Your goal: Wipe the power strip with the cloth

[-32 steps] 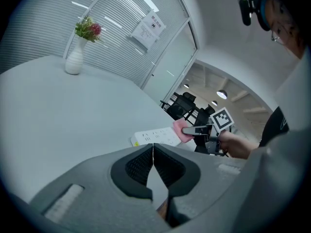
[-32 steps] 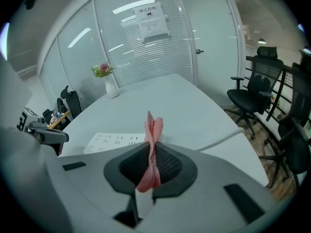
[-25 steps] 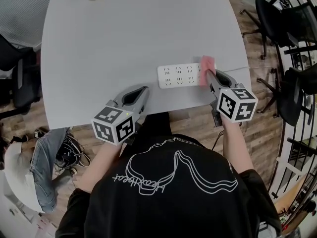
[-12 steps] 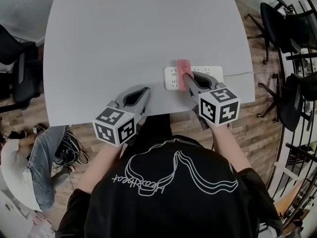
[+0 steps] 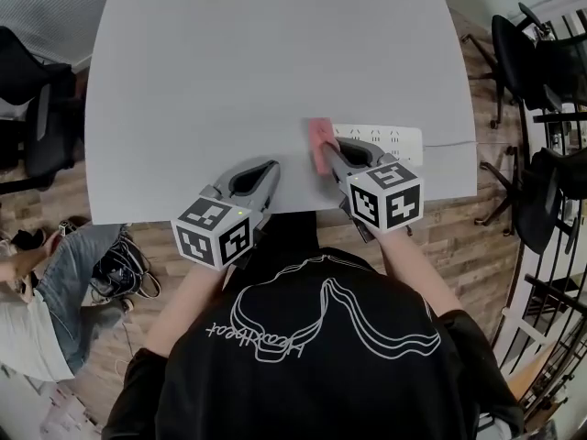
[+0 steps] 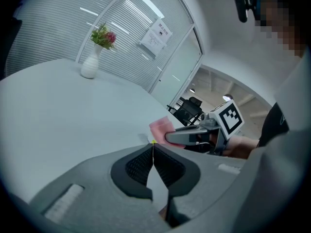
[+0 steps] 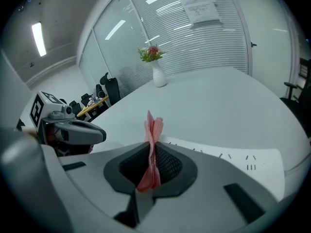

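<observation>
While my right gripper pinches the pink cloth at the left end of the power strip, my left gripper rests closed, empty; wiping seems underway.

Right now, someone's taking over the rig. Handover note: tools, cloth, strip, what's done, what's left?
Left tool: shut, empty, idle over the grey table's near edge.
Right tool: shut on the pink folded cloth.
White rectangular power strip: flat on the table by the near edge; cloth at its left end.
Done: one sweep, right end to left, in the last second.
Left: more passes if needed; cleanliness can't be judged.
</observation>
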`<state>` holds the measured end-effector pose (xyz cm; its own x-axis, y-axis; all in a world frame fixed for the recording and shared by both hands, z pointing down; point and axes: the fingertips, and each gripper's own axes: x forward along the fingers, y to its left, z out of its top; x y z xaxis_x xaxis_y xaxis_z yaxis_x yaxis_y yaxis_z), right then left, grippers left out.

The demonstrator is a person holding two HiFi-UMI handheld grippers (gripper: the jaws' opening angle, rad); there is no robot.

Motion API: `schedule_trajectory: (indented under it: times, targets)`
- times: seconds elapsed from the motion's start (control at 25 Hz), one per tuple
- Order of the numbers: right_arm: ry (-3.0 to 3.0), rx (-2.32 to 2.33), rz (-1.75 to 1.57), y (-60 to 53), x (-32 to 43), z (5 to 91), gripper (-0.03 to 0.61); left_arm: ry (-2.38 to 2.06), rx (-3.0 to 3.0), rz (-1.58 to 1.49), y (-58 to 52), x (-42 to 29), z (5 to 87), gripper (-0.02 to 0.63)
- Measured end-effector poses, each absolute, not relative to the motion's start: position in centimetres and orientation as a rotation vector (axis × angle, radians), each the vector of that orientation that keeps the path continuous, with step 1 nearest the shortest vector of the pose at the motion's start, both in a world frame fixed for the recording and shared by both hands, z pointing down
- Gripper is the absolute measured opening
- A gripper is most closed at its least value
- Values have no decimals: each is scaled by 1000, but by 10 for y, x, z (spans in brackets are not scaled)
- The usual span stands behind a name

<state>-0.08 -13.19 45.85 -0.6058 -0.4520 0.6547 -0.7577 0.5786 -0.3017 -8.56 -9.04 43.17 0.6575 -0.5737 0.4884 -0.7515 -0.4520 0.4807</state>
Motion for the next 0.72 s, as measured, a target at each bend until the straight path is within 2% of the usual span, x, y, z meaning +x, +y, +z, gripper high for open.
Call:
schedule_trajectory:
  times: [0.72]
  targets:
    - [-2236,986,730,-136,14,471,37,-1017,2181,334,-93,-83,434,14]
